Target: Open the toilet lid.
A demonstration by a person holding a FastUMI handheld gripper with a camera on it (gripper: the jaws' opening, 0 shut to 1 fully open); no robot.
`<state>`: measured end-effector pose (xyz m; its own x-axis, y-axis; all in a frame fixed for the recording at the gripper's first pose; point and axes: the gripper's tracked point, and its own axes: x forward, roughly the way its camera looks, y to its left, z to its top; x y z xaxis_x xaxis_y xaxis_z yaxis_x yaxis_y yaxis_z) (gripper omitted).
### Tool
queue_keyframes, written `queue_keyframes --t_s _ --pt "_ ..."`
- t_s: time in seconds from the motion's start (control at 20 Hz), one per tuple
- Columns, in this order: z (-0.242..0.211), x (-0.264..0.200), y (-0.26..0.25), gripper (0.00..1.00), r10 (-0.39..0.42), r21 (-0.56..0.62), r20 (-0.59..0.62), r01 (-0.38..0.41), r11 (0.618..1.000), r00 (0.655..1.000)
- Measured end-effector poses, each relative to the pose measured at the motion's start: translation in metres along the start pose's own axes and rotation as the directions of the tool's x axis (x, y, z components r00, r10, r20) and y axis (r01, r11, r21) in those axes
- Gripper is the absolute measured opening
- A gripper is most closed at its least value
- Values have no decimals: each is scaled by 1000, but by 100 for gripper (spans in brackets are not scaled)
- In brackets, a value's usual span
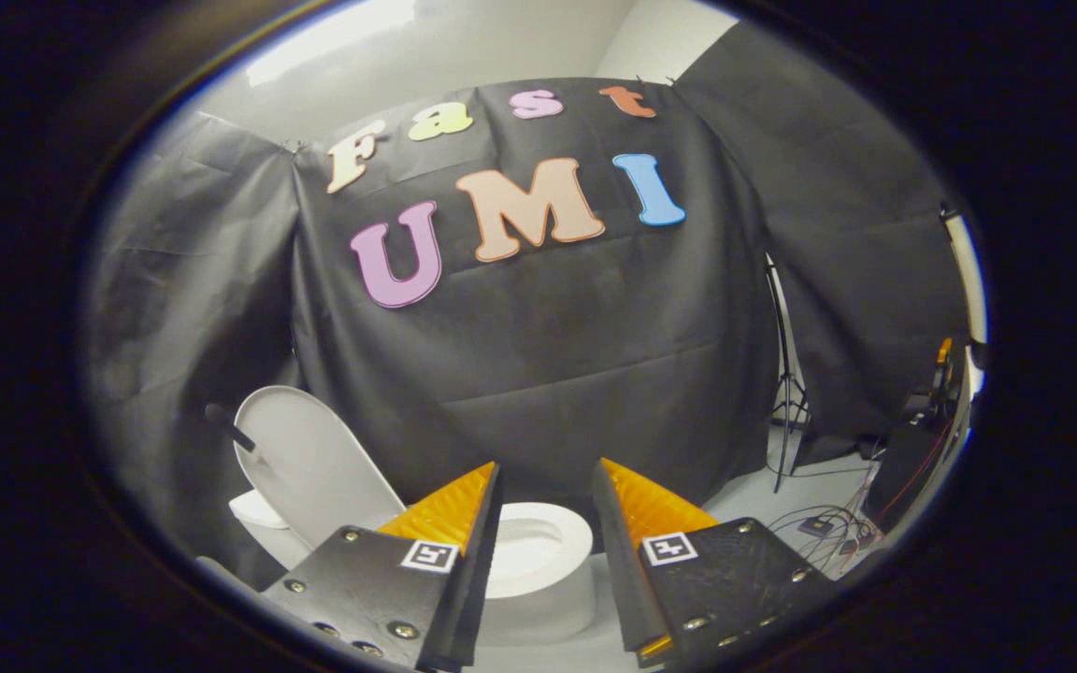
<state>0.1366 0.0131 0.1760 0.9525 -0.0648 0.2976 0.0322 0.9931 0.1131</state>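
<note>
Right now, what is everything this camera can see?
toilet lid: one, white, raised, leaning back toward the black cloth, left of the tongs.
toilet seat: one, white, down on the bowl, seen between and just beyond the fingers.
black cloth wall: black, behind the toilet.
light stand: one, dark, thin, right of the cloth.
cables and boxes: several, dark, on the pale floor at right.
tongs: one pair, open, holding nothing, above the seat.

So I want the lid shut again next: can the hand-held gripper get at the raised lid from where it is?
Probably yes. The hand-held gripper is open and holds nothing. The lid stands upright beyond its left finger, behind the seat, with nothing between them, though a dark handle sticks out at the lid's far edge.
</note>
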Motion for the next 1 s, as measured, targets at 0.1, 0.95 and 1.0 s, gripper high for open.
queue_keyframes --t_s 0.1,0.95,1.0 --pt "-2 -3 -1 57 -1 11 6 1 1000 1000" --pt "-4 -5 4 57 22 57 7 -23 998 1000" --pt "-5 -5 3 57 22 60 8 -22 998 1000"
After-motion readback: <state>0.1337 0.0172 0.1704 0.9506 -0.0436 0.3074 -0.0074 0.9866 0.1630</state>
